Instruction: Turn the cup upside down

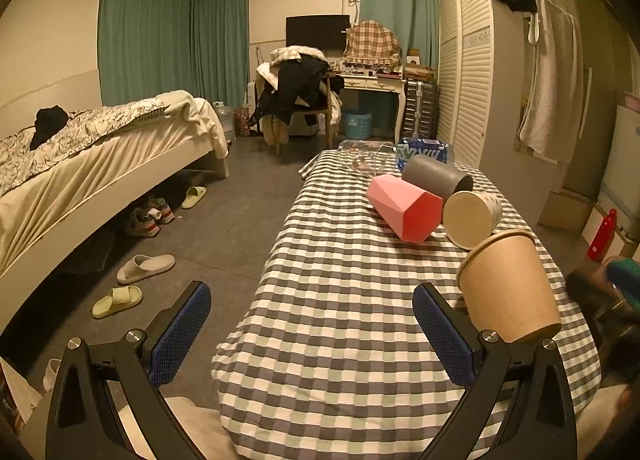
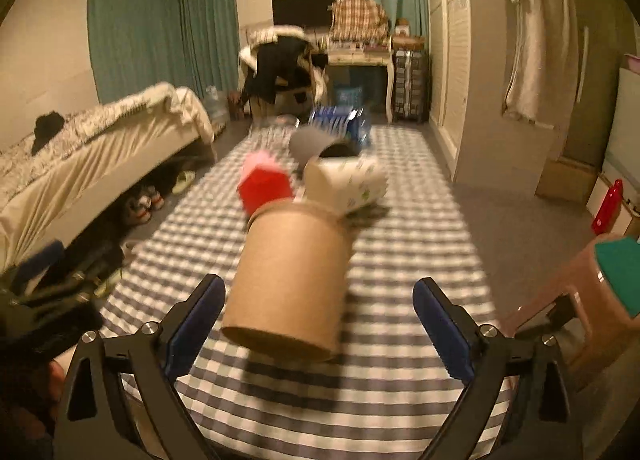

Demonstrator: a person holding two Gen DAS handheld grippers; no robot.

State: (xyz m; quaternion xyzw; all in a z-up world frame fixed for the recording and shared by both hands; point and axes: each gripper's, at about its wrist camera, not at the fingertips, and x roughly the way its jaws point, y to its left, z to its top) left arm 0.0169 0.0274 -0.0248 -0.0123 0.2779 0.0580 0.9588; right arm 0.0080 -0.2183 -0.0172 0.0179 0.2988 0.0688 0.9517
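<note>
Left wrist view: the left gripper [image 1: 312,334] hangs with jaws spread, empty, above the checked-cloth surface [image 1: 340,268]. At two o'clock the brown paper cup [image 1: 508,284] is tilted, mouth up and away. Beyond it lie a pink faceted cup [image 1: 400,204], a grey cylindrical cup [image 1: 436,178] and a white paper cup [image 1: 470,218]. In the right wrist view, blurred, the right gripper [image 2: 320,320] has jaws spread around the brown cup; whether they touch it cannot be told.

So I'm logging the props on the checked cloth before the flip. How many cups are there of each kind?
Brown paper cup: 1
White printed paper cup: 1
Pink faceted cup: 1
Grey cup: 1
Clear glass cups at the far end: seemingly 2, hard to tell
Total: 6 cups, if the glass count is right.
</note>
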